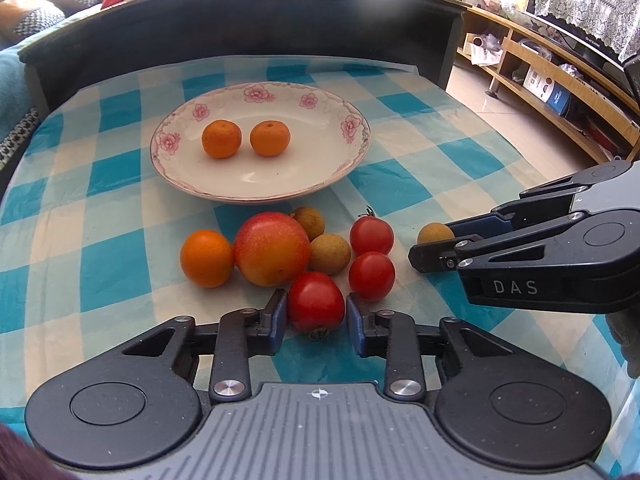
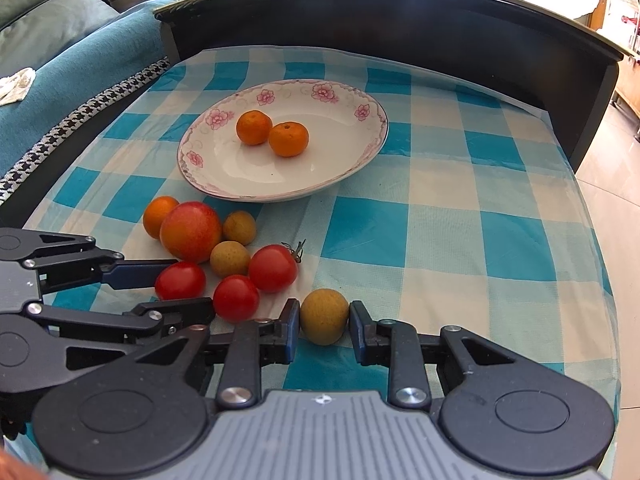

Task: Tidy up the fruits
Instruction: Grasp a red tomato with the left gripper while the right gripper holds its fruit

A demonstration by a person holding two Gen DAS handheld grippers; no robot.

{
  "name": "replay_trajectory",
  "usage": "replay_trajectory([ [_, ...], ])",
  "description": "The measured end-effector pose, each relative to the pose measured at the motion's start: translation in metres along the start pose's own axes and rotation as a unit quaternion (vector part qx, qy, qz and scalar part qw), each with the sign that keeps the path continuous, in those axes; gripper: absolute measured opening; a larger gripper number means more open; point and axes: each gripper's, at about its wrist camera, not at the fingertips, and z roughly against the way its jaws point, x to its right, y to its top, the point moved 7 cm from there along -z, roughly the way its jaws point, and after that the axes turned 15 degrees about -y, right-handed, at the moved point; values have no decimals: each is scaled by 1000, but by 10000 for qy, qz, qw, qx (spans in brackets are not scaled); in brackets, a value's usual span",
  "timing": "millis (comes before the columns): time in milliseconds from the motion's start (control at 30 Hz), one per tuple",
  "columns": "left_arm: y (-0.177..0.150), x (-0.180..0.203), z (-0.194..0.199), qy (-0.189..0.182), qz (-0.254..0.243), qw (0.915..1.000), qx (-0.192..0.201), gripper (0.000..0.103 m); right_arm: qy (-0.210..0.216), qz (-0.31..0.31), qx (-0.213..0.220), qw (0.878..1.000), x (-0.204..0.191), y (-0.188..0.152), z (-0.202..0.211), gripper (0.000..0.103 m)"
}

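Observation:
A flowered white plate [image 1: 192, 168] [image 2: 208, 176] holds two tangerines [image 1: 221, 139] [image 2: 288, 139]. In front of it on the checked cloth lie a third tangerine [image 1: 206, 258], a red-yellow apple [image 1: 272, 254] [image 2: 191, 231], brown longans [image 1: 330, 253] [image 2: 230, 258] and red tomatoes [image 1: 372, 276] [image 2: 273, 268]. My left gripper [image 1: 316, 318] is open around one tomato [image 1: 315, 306] [image 2: 181, 281], with small gaps at both pads. My right gripper [image 2: 324, 326] [image 1: 434, 246] is open around a lone longan [image 2: 324, 316] [image 1: 435, 234], pads close beside it.
A dark raised board [image 1: 240, 28] [image 2: 400, 20] borders the table's far side. A teal sofa [image 2: 60, 60] lies to the left. Wooden shelves [image 1: 560, 92] and tiled floor [image 2: 612, 208] are to the right, past the table edge.

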Motion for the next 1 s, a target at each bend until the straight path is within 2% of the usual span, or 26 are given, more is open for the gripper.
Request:
replay_trajectory([
  [300, -7, 4, 7, -48, 95, 9999, -93, 38, -21, 130, -89, 9999, -3, -5, 6, 29],
  [667, -22, 9, 19, -14, 168, 9997, -148, 38, 21, 337, -212, 9992, -10, -27, 25, 29],
  [900, -22, 9, 18, 35, 159, 9998, -74, 41, 50, 385, -259, 9989, -16, -33, 30, 30],
  [1000, -21, 7, 17, 74, 183, 9998, -55, 46, 34, 419, -243, 9988, -18, -33, 30, 30],
])
